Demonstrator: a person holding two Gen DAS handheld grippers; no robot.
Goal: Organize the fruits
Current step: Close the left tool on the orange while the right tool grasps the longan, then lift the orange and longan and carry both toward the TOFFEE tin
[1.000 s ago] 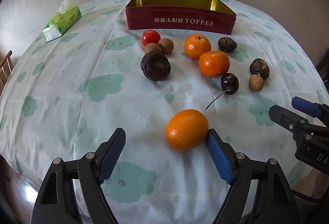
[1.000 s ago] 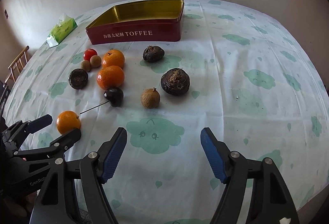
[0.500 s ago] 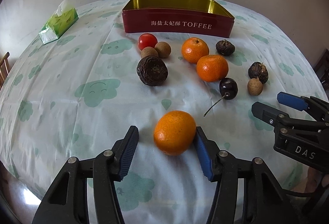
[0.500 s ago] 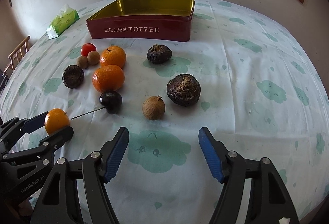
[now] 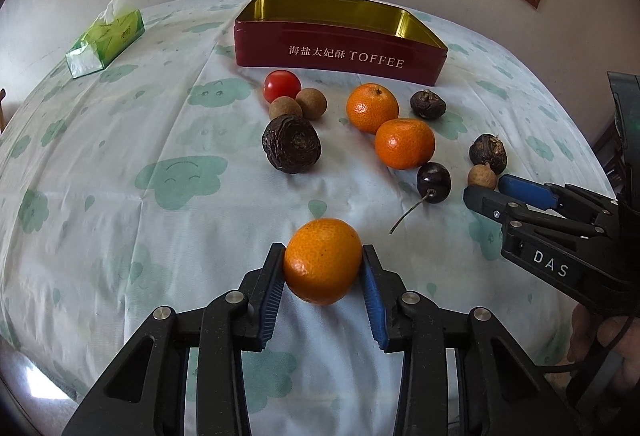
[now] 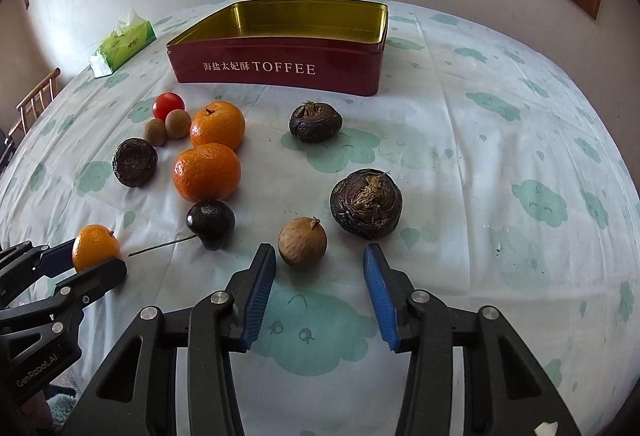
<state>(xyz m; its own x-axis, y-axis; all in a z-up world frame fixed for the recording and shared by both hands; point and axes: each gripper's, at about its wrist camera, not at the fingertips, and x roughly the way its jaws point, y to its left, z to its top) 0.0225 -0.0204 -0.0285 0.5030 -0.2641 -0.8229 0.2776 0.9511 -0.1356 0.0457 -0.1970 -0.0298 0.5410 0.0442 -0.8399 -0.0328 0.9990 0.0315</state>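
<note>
My left gripper is closing on a small orange, and both blue pads touch its sides on the tablecloth. The right wrist view shows that orange at the far left, between the left gripper's fingers. My right gripper is closing with nothing between its pads. A brown longan lies just past its tips, nearer the left finger. An open red TOFFEE tin stands empty at the back. Two mandarins and a dark cherry lie between the tin and the grippers.
Three dark water chestnuts, a cherry tomato and two more longans lie scattered in front of the tin. A green tissue pack sits at the back left. A wooden chair stands beyond the table's left edge.
The left jaws have narrowed from wide apart until both pads meet the small orange. The right gripper has moved forward to the longan, and its jaws have narrowed.
</note>
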